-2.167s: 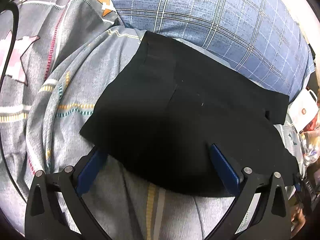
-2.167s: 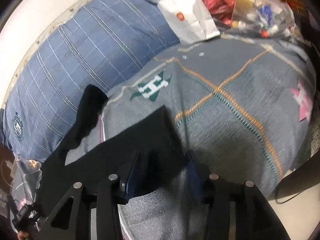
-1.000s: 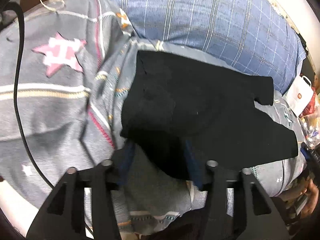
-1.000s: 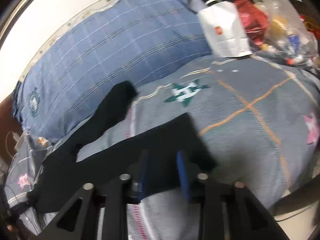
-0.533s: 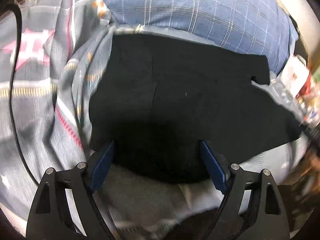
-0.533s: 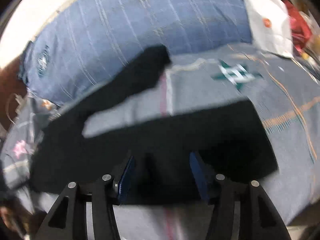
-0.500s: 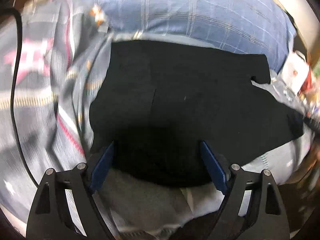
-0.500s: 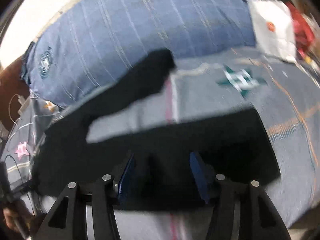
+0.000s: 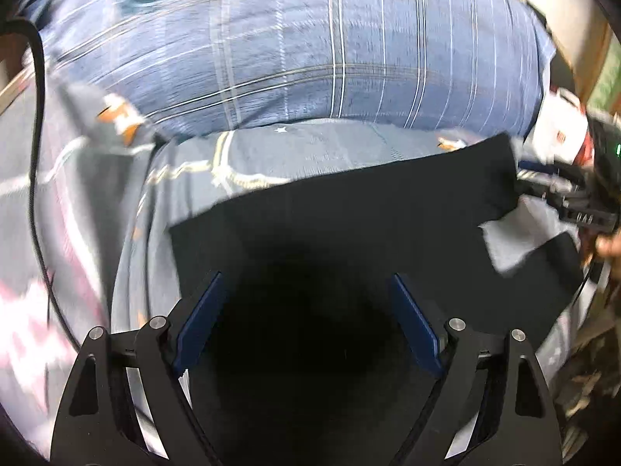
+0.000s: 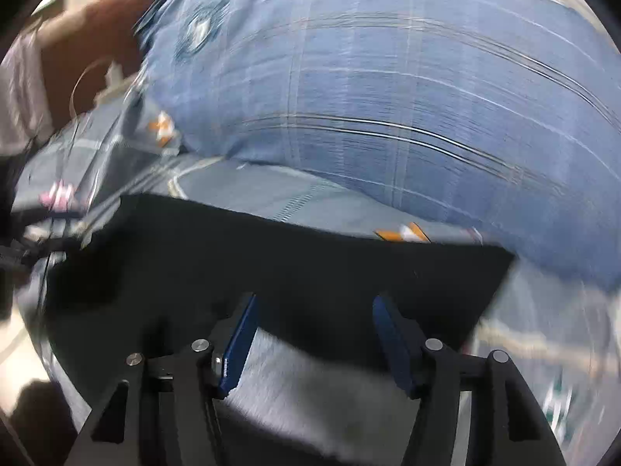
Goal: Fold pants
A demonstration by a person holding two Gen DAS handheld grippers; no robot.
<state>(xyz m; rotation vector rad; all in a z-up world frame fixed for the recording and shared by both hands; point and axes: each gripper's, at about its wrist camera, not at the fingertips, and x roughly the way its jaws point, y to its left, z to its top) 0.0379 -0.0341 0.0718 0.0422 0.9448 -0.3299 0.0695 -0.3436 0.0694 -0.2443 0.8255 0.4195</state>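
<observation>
The black pants (image 9: pixel 349 233) lie flat on the grey patterned bedspread (image 9: pixel 310 147), stretched left to right. My left gripper (image 9: pixel 306 310) is open, its blue pads standing wide over the near part of the cloth, holding nothing. In the right wrist view the pants (image 10: pixel 310 264) lie as a dark band across the middle. My right gripper (image 10: pixel 314 334) is open over their near edge, with grey bedspread (image 10: pixel 322 380) showing between its fingers. The other gripper (image 9: pixel 582 202) shows at the right edge of the left wrist view, beside the pant legs' end.
A large blue plaid pillow (image 9: pixel 330 58) lies behind the pants and fills the back of both views (image 10: pixel 388 97). A black cable (image 9: pixel 35 155) runs down the left side of the bed. A white bag (image 9: pixel 559 128) sits at far right. Both views are motion-blurred.
Both grippers, shut on the pants a second ago, have opened and let go. The two pant legs, spread apart before, now lie together as one band. Both cameras have swung toward the pillow.
</observation>
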